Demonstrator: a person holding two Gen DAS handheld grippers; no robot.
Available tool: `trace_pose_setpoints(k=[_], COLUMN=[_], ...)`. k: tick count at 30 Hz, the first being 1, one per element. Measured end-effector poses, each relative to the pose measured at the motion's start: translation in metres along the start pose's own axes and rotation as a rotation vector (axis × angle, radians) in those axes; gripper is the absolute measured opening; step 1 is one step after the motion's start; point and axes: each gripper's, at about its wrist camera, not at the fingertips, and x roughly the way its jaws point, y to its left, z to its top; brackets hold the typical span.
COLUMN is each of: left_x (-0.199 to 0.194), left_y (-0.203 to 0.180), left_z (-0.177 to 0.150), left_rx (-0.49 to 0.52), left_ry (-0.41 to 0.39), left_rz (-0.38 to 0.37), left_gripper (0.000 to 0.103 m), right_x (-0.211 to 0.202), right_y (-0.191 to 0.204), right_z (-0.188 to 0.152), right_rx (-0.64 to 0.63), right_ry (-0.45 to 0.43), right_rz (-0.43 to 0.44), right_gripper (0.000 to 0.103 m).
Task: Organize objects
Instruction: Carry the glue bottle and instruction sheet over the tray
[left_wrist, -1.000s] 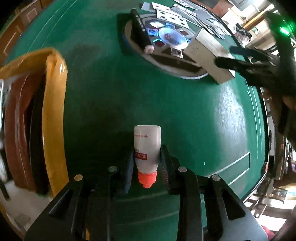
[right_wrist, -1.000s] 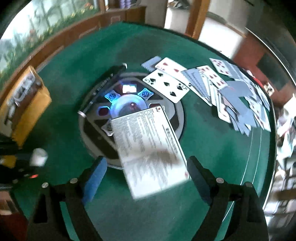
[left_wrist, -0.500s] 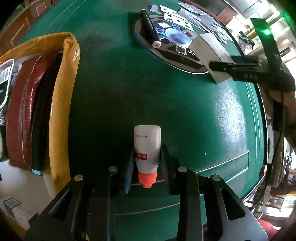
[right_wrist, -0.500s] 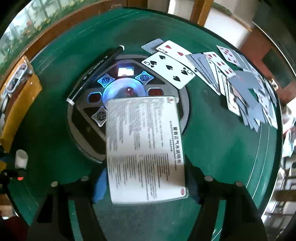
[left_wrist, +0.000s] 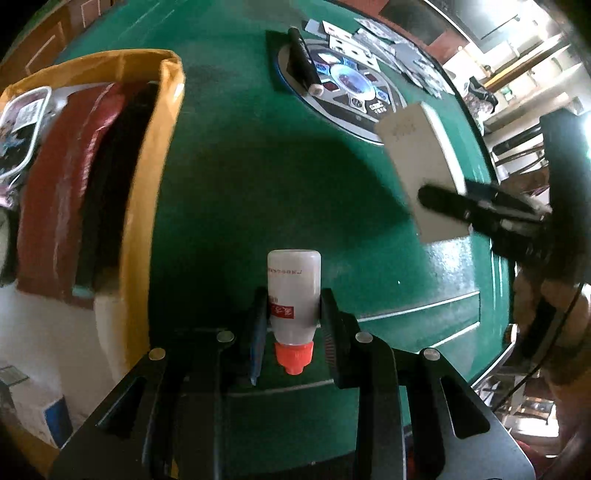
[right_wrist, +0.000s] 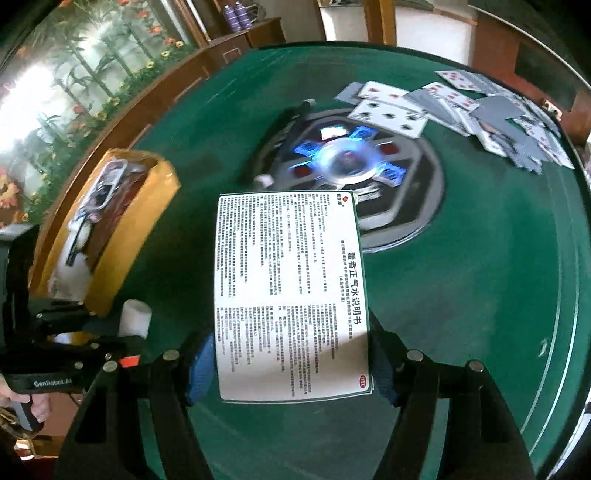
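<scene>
A small white bottle (left_wrist: 293, 280) with an orange cap is clamped in my left gripper (left_wrist: 293, 301), cap end toward the camera, held above the green felt. In the right wrist view the same bottle (right_wrist: 136, 317) shows at lower left, close to the yellow bag (right_wrist: 140, 221). My right gripper (right_wrist: 291, 350) is shut on a white medicine box (right_wrist: 288, 280) with printed text, its pads pressing on both long sides. The left wrist view shows that box (left_wrist: 417, 155) lifted off the table at the right. The open yellow bag (left_wrist: 147, 177) lies to the left.
The bag holds a red packet (left_wrist: 55, 192), a dark flat item and a blister pack. A round console (left_wrist: 351, 81) with blue lights sits mid-table, and a black marker (left_wrist: 303, 62) lies across it. Playing cards (right_wrist: 480, 110) are spread behind. A person's hand (left_wrist: 546, 306) grips the right handle.
The right gripper's jaws closed onto the white box, then carried it off the console and left toward the yellow bag. The left gripper drifted nearer the bag with the bottle.
</scene>
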Motion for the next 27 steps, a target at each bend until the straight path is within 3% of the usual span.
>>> trace_pose_setpoints(k=[7,27], left_x=[-0.032,-0.117], left_y=[0.02,0.094], left_z=[-0.011,-0.061], left_rx=[-0.039,-0.238], left_ry=[-0.052,-0.197], left_rz=[-0.023,0.01], left_gripper=[0.026,0.026], right_x=[0.001,0.01], right_y=[0.036,0.133], right_z=[-0.001,0.025], right_rx=[-0.05,-0.227], right_ry=[-0.001,-0.008], right_rz=[0.02,0.132], right_gripper=[0.07,0.07])
